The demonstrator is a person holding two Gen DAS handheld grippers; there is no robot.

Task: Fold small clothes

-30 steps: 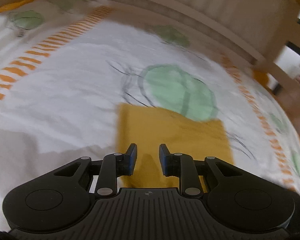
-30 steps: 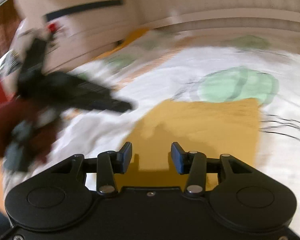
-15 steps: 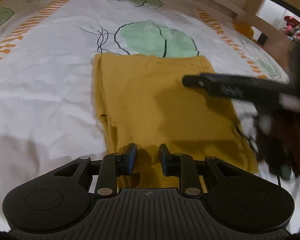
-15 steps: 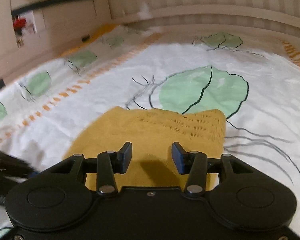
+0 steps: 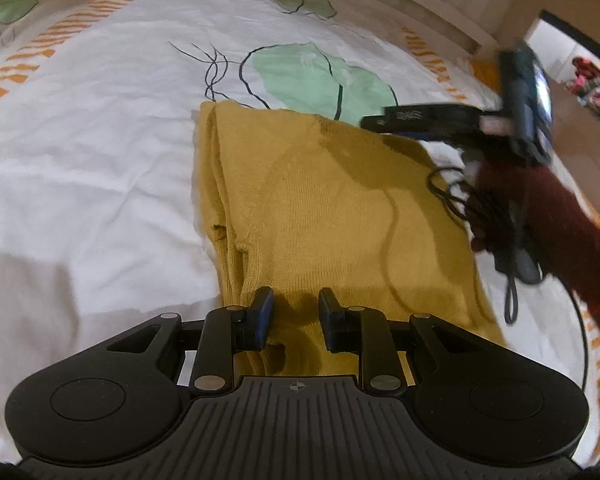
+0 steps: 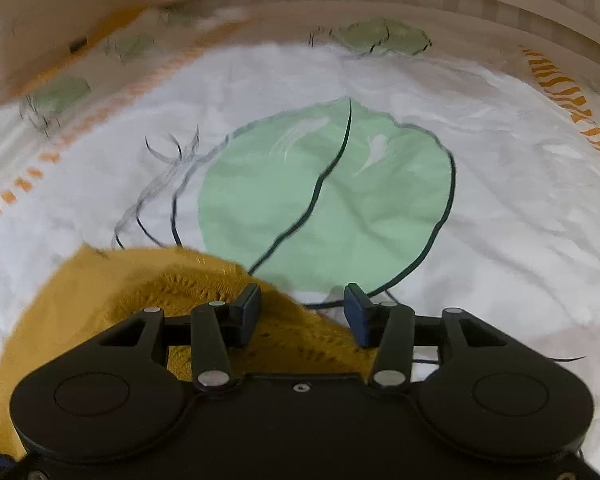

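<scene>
lying folded at the centre of the left wrist view, the mustard knit garment [image 5: 320,208] is resting on a white bedsheet [image 5: 92,160] printed with green leaves; no readable writing is showing anywhere. the left gripper [image 5: 296,314] is angling down over the garment's lower edge, jaws released with a narrow gap. the right gripper [image 6: 302,312] is hovering over the garment's upper right corner, jaws opening, pressing nothing. a dark red sleeve [image 5: 560,216] is reaching in at right.

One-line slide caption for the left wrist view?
Left gripper, jaws apart, over the near edge of a folded mustard knit garment on a leaf-print bedsheet.
</scene>
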